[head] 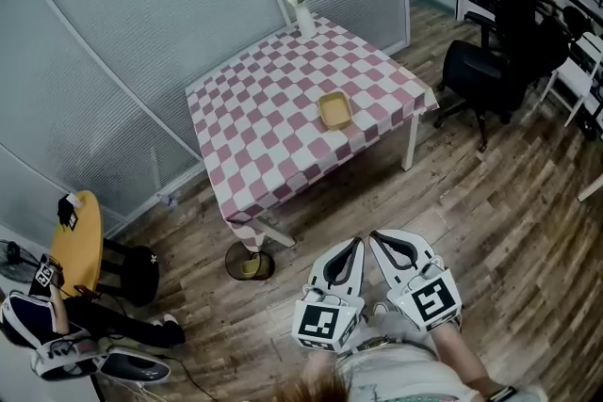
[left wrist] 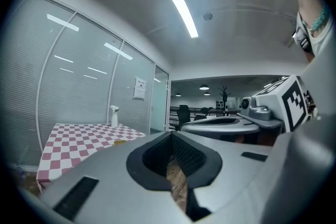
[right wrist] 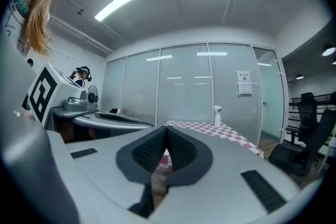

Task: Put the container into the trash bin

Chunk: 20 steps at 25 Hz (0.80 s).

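Progress: none yet | container (head: 335, 110) on desk (head: 254, 118) | left claw (head: 352, 248) and right claw (head: 381, 242) closed, empty, well apart from it | remaining: grasp, carry to trash bin (head: 248, 263)

An office: glass partition walls (head: 141, 33) (blinds drawn) and black swivel chairs (head: 476, 71).

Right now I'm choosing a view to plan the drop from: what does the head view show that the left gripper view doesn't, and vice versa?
Only the head view: the small dark round trash bin on the wooden floor by the table's near corner. Only the left gripper view: the long white ceiling light strip. Both: the pink-and-white checkered table, the shallow yellow container on it, the white vase near its far corner, and the right hand-held gripper, shut and empty.
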Motion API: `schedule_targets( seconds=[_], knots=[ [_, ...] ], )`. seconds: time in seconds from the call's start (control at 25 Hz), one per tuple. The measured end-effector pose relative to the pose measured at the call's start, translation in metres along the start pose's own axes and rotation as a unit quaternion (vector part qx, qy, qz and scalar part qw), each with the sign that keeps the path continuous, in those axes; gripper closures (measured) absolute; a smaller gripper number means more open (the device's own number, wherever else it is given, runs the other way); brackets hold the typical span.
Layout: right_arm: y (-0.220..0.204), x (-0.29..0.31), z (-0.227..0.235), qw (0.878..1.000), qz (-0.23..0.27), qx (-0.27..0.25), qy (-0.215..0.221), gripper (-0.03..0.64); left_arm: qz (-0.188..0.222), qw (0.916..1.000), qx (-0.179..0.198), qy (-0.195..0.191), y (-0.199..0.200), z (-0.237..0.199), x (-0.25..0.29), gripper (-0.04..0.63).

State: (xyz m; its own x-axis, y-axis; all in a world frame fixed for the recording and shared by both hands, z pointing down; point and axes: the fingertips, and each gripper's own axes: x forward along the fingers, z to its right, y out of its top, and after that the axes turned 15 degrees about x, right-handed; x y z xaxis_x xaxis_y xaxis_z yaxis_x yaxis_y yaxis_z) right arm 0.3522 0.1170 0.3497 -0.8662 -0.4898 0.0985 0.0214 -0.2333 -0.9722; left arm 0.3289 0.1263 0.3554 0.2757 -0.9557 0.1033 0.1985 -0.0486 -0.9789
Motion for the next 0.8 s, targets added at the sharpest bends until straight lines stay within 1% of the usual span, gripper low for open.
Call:
schedule_targets(
  seconds=[0.2, 0.32, 0.48, 0.64, 0.8],
  knots=[
    [0.000, 0.010, 0.009, 1.000, -0.005, 0.005, 0.000, 0.623, -0.001, 1.0000, -0.006, 0.005, -0.003, -0.011, 0.010, 0.589],
    [-0.002, 0.024, 0.016, 1.000, -0.011, 0.006, -0.006, 0.623, 0.000, 0.9999, -0.011, 0.002, -0.009, -0.024, 0.019, 0.589],
    [0.004, 0.052, 0.029, 1.000, 0.004, 0.005, -0.018, 0.623, 0.007, 0.9999, -0.009, -0.010, -0.014, -0.050, 0.040, 0.589],
    [0.009, 0.085, 0.043, 0.999, -0.009, -0.003, -0.033, 0.623, 0.015, 0.9995, -0.009, -0.027, -0.014, -0.080, 0.068, 0.589],
    [0.017, 0.118, 0.060, 0.999, -0.005, -0.004, -0.050, 0.623, 0.017, 0.9984, -0.006, -0.054, -0.017, -0.105, 0.097, 0.589]
  ],
)
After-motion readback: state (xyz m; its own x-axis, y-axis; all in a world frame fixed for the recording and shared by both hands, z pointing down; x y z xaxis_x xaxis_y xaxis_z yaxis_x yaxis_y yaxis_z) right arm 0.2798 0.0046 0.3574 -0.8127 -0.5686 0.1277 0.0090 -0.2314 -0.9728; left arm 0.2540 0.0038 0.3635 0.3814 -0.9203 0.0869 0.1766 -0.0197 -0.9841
